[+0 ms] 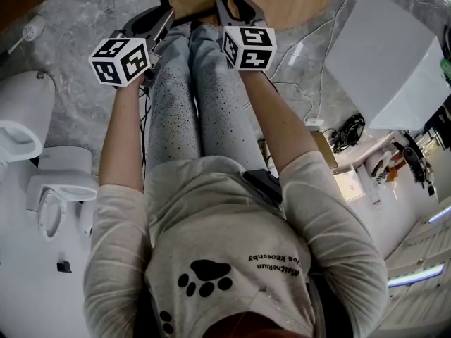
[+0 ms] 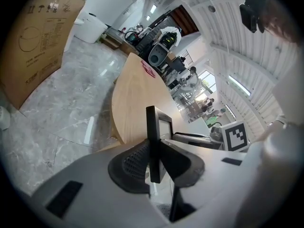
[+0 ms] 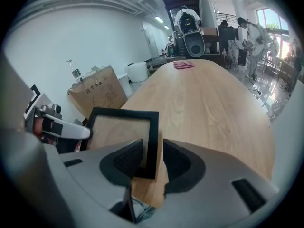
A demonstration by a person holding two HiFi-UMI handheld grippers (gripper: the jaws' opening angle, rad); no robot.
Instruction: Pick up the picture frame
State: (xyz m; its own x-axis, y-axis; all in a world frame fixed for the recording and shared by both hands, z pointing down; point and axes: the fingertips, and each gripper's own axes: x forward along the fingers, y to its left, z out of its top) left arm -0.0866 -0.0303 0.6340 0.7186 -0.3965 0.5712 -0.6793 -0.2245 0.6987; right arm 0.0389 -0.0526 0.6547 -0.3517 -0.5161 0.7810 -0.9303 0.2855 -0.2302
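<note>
Person: seated, pale shirt with a black paw print, arms stretched forward, one gripper in each hand.
Legs [image 1: 189, 97]: speckled jeans, running between the two arms toward the table.
Cubes: a marker cube [image 1: 121, 60] on the left gripper and another [image 1: 249, 47] on the right, level with the knees.
Left gripper [image 1: 162, 17]: pinches the frame's left side; in its own view the black edge stands upright between the ribbed pads [image 2: 135, 161], both of which press on it.
Right gripper [image 1: 237, 4]: jaws spread wide around the frame's right bar; a gap shows on each side of the bar, so the pads do not press on it.
Frame [image 3: 123, 112]: black, rectangular, at the table's near edge above the knees, between the two grippers; wood shows through its opening. Whether it rests on the table I cannot tell.
Table [image 3: 209, 103]: long, light wood, rounded edge, stretching away from the grippers.
Cloth [image 3: 184, 64]: pink, at the table's far end.
Box [image 3: 97, 94]: brown cardboard, on the floor left of the table.
Floor [image 2: 71, 108]: grey marble.
</note>
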